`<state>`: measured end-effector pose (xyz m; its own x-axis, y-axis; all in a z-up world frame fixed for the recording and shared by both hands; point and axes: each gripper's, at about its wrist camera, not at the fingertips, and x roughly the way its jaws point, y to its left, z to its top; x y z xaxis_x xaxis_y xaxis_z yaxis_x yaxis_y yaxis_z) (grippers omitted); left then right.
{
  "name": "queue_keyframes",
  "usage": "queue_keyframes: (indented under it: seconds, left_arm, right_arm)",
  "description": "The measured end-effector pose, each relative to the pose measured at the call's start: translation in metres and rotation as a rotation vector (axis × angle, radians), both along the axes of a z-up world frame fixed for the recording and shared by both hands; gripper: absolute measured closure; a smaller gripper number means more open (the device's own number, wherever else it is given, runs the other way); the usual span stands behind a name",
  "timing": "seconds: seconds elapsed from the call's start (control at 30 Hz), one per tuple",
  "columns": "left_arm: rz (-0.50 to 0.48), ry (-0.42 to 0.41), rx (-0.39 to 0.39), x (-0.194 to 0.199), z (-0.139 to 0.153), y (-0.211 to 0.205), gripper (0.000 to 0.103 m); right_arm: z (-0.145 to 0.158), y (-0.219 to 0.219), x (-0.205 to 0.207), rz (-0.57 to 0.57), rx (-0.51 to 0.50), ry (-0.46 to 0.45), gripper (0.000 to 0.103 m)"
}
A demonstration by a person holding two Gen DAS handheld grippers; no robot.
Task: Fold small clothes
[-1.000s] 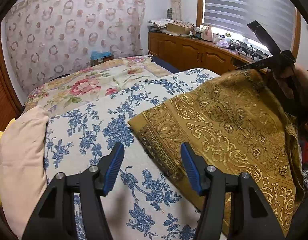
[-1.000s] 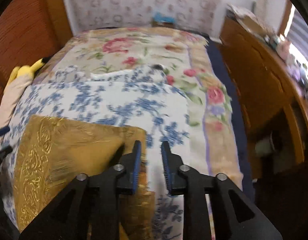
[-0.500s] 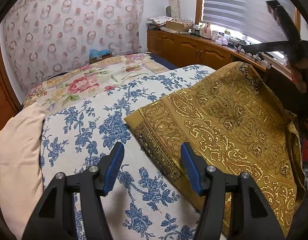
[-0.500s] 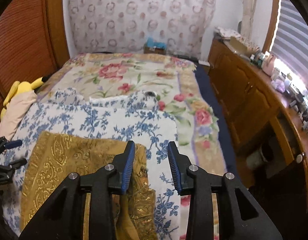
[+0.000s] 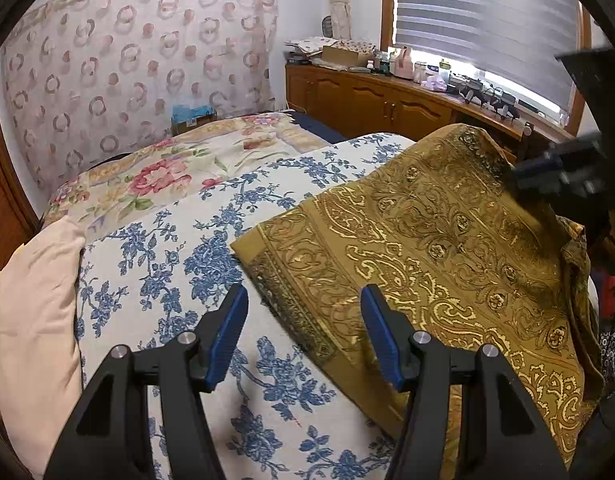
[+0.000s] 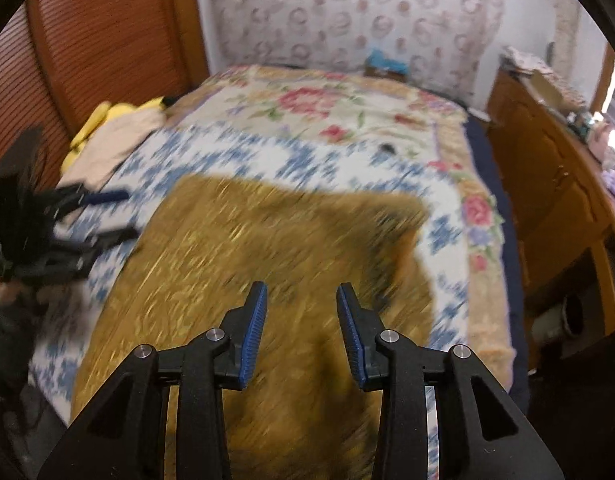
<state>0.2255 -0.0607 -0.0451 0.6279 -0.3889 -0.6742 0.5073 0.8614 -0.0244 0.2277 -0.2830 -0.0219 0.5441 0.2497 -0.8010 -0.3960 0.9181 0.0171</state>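
A gold patterned cloth point(image 5: 435, 248) lies spread flat on the blue-flowered bedspread point(image 5: 179, 256). It also shows, blurred, in the right wrist view point(image 6: 267, 264). My left gripper point(image 5: 303, 320) is open and empty, hovering over the cloth's near left edge. My right gripper point(image 6: 301, 316) is open and empty above the middle of the cloth. It appears blurred at the far right of the left wrist view point(image 5: 563, 168). The left gripper shows at the left of the right wrist view point(image 6: 83, 216).
A cream pillow point(image 5: 31, 320) lies at the bed's left edge, with a yellow plush toy point(image 6: 107, 120) beside it. A rose-patterned blanket point(image 5: 179, 168) covers the far half of the bed. A wooden cabinet point(image 5: 387, 104) with clutter stands along the window side.
My right gripper has opened, let go of the cloth's far right corner and moved over the cloth's middle. The corner has dropped flat. My left gripper has barely moved.
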Motion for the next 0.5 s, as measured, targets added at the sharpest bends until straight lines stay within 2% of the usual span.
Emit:
queue_keyframes:
  seconds: [0.27,0.5]
  left_arm:
    - [-0.017,0.010,0.012,-0.027,0.006,-0.013,0.045]
    - [-0.028,0.029,0.010,-0.058,0.004,-0.025,0.045]
  right_arm:
    - [-0.037,0.001,-0.045,0.103,-0.005,0.132,0.067]
    - [-0.046,-0.044,-0.099,0.060,-0.070,0.157,0.067]
